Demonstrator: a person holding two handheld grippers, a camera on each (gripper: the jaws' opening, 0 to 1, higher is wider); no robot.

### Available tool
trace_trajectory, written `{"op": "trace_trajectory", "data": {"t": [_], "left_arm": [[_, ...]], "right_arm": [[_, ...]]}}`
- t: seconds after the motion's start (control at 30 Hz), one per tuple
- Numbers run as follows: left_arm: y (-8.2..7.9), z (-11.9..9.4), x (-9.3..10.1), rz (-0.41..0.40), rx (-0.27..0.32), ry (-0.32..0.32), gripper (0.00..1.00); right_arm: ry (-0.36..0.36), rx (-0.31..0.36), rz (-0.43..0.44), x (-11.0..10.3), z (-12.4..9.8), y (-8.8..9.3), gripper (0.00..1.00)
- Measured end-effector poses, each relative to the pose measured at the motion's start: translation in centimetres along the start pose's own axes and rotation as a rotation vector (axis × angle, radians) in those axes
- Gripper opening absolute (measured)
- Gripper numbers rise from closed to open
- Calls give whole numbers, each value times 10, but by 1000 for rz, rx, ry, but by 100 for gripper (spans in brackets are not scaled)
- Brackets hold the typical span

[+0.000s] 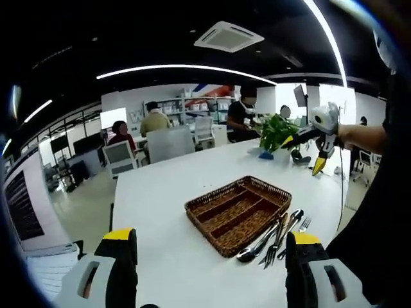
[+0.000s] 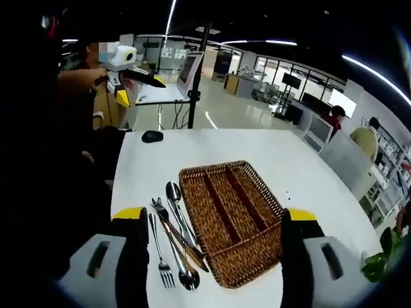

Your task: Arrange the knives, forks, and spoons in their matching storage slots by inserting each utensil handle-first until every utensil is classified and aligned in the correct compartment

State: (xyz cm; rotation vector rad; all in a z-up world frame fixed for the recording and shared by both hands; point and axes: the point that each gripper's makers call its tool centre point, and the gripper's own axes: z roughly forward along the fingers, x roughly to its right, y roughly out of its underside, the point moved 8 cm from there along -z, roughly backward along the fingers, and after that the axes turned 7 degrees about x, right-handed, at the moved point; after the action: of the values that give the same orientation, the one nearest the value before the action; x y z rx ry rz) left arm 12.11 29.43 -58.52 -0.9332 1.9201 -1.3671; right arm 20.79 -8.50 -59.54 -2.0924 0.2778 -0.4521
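Both grippers hang wide open, gripping nothing: left gripper (image 1: pixel 205 269), right gripper (image 2: pixel 212 256). Woven wicker tray (image 2: pixel 257 247) sits on the white table (image 2: pixel 289 160), three long slots bare. Metal utensils (image 2: pixel 174 240) lie overlapped just beside it: spoons, forks, a wooden-handled knife. Likely risks: thin, slick handles slipping or crossed pieces dragging along; the light tray may shift when a handle pushes in.

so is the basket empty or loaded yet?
Empty. The basket's three slots show bare wicker; the cutlery lies beside it on the table.
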Motion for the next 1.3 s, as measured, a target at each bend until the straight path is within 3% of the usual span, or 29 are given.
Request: {"op": "trace_trajectory", "data": {"t": [0.1, 0.27, 0.43, 0.53, 0.7, 0.8, 1.07, 1.13, 1.3], "left_arm": [[-1, -6, -2, -26, 29, -27, 100], [6, -8, -2, -22, 20, -34, 100], [8, -14, -4, -47, 34, -52, 100], [11, -16, -2, -41, 26, -51, 100], [15, -22, -2, -72, 38, -73, 100], [18, -24, 2, -70, 29, -66, 100], [21, -34, 9, -76, 34, -74, 100], [23, -35, 12, -71, 24, -68, 100], [24, -39, 13, -71, 18, -78, 100]], "right_arm": [[-46, 10, -10, -1, 12, -4, 83], [-98, 19, -23, -1, 25, -8, 81], [-129, 5, -24, 0, 37, -5, 77], [-130, 9, -21, 0, 44, 0, 81], [-155, -15, -43, -7, 58, 10, 76], [-207, -15, -59, -16, 66, 13, 71], [-298, -51, -68, -35, 94, 42, 58], [-352, -67, -43, -43, 105, 56, 58], [-402, -109, -32, -56, 125, 73, 47]]}}
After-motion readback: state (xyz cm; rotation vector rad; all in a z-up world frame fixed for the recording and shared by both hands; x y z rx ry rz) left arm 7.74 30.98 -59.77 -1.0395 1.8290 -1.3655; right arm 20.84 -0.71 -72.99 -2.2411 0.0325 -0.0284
